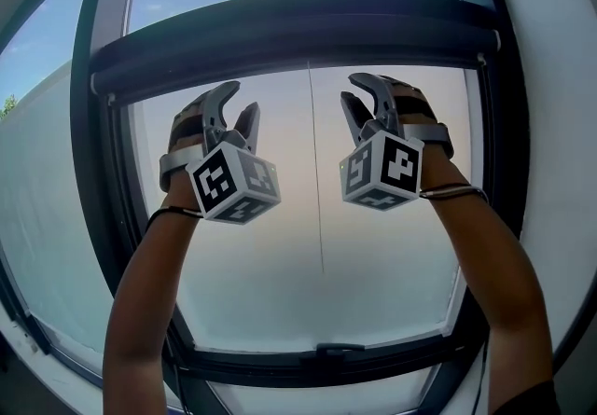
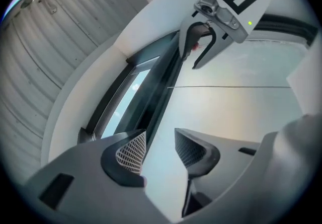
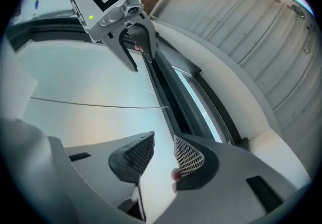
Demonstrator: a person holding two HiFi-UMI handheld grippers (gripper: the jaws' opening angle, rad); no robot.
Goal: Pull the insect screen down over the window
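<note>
Insect screen: its dark bar [image 1: 298, 31] sits high across the window [image 1: 93, 171], and a thin cord [image 1: 317, 180] hangs from its middle.
Left gripper [image 1: 240, 101]: raised just below the bar, jaws spread, empty.
Right gripper [image 1: 359, 94]: likewise.
Done: probably only your reach.
Left: grip the bar and pull it down.

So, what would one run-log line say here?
left claw: open, empty | right claw: open, empty | both: raised just below the window's dark bar, nothing gripped
</note>
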